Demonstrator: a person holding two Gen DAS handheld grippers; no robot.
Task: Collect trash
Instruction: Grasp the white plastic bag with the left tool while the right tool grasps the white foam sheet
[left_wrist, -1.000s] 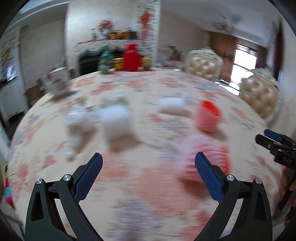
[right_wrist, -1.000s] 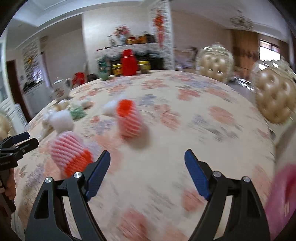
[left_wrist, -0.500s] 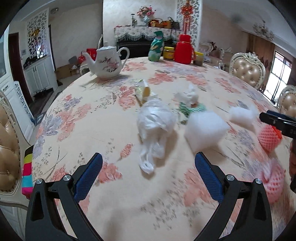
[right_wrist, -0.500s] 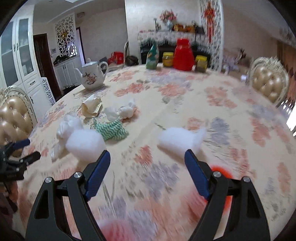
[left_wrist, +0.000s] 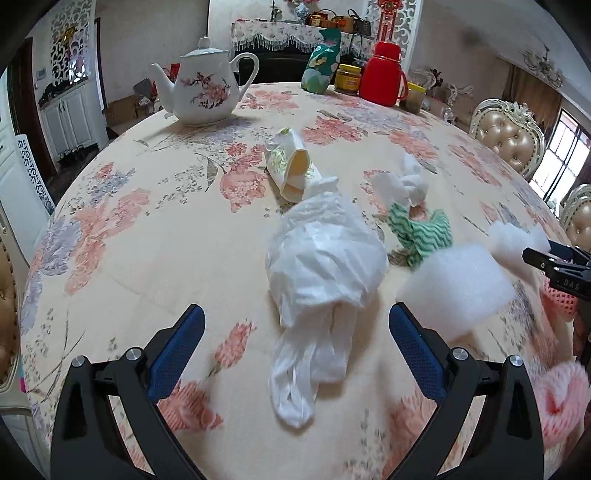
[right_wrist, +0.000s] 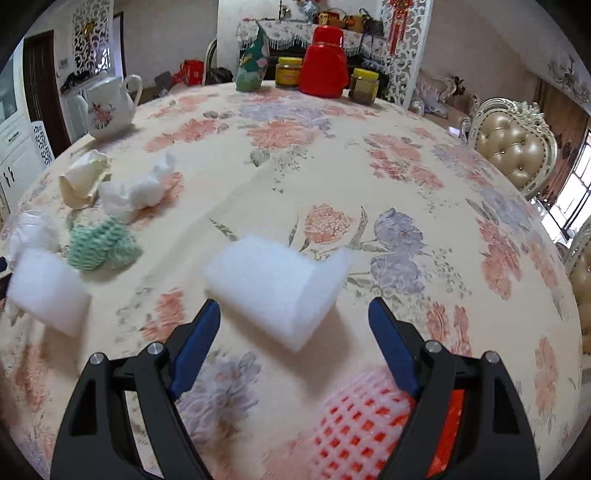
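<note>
Both tongs hang spread and empty above a round surface (left_wrist: 147, 229) draped in a floral cloth, litter scattered across it. Left tongs (left_wrist: 295, 328) hover over a crumpled white plastic bag (left_wrist: 325, 258), whose bulk lies just ahead of the blue pads while its twisted tail trails back into the gap between them, touching neither. Beyond the bag, a squashed paper cup (left_wrist: 290, 170) lies on its side, and a flowered white teapot (left_wrist: 201, 92) stands farther off to the left. Right of the bag sit a wad of white tissue (left_wrist: 406, 182), a green-and-white zigzag cloth (left_wrist: 421, 232) and a white foam block (left_wrist: 458, 288), the block just ahead of the right-hand pad.

Right tongs (right_wrist: 293, 332) hover over a second white foam piece (right_wrist: 277, 284), which lies between and just ahead of the pads without contact. An orange-and-white foam fruit net (right_wrist: 354, 424) rests beneath these tongs, partly hidden by the right-hand finger. To the left in this view lie the first foam block (right_wrist: 48, 295), the zigzag cloth (right_wrist: 99, 247), the tissue (right_wrist: 136, 188) and the cup (right_wrist: 81, 177). A red flask (right_wrist: 325, 62) and jars (right_wrist: 290, 72) stand at the far edge, well apart from the litter.
</note>
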